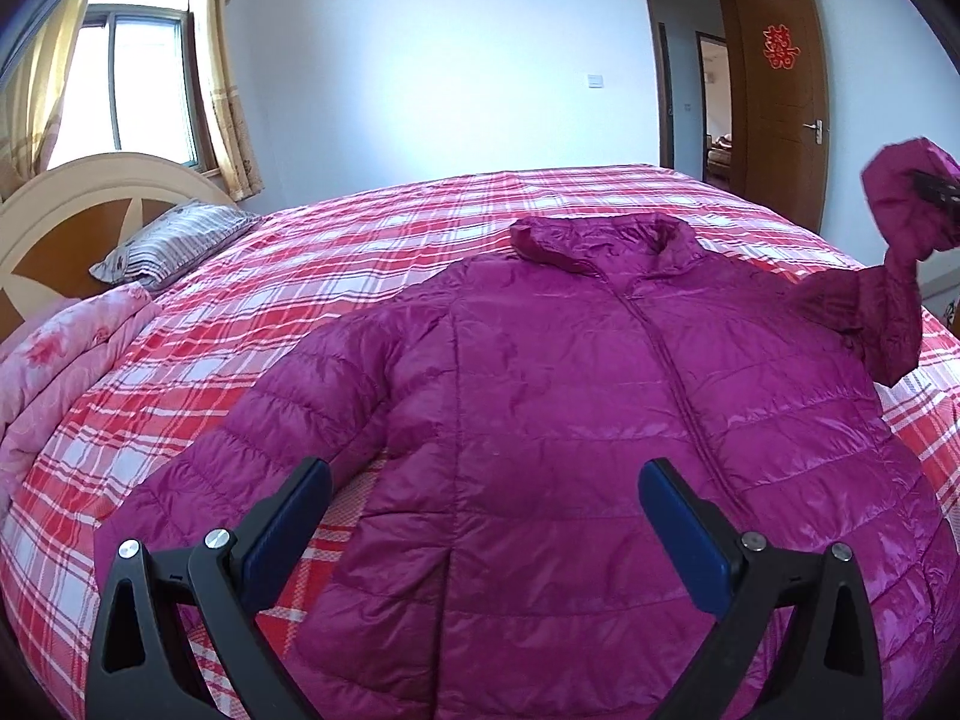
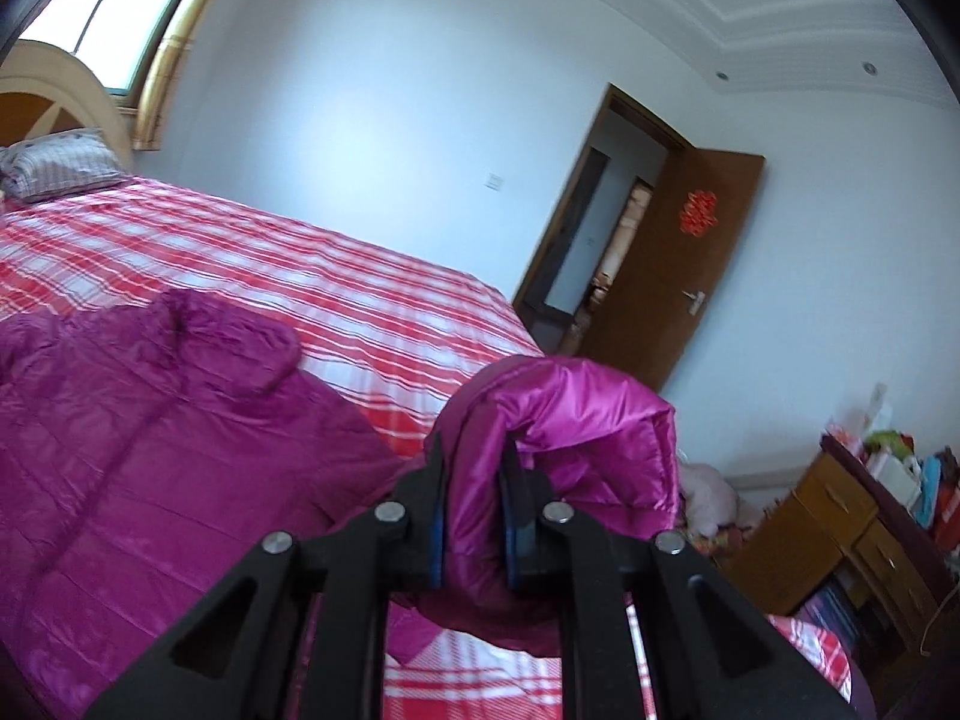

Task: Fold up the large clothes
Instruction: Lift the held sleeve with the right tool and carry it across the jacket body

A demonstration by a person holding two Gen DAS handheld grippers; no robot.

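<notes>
A magenta puffer jacket (image 1: 570, 396) lies front up on the plaid bed, zipper closed, collar toward the far side. Its left sleeve (image 1: 252, 450) lies flat, angled toward the near left. My left gripper (image 1: 485, 504) is open and empty, hovering over the jacket's lower hem. My right gripper (image 2: 474, 480) is shut on the cuff of the right sleeve (image 2: 564, 414) and holds it lifted above the bed's right edge. The raised sleeve also shows in the left wrist view (image 1: 900, 252). The jacket body shows in the right wrist view (image 2: 150, 420).
The bed has a red and white plaid cover (image 1: 360, 252). A striped pillow (image 1: 174, 240) and a pink floral quilt (image 1: 54, 372) lie by the headboard (image 1: 66, 204). An open brown door (image 1: 780, 90) stands at the far right. A wooden dresser (image 2: 840, 528) with clutter stands right of the bed.
</notes>
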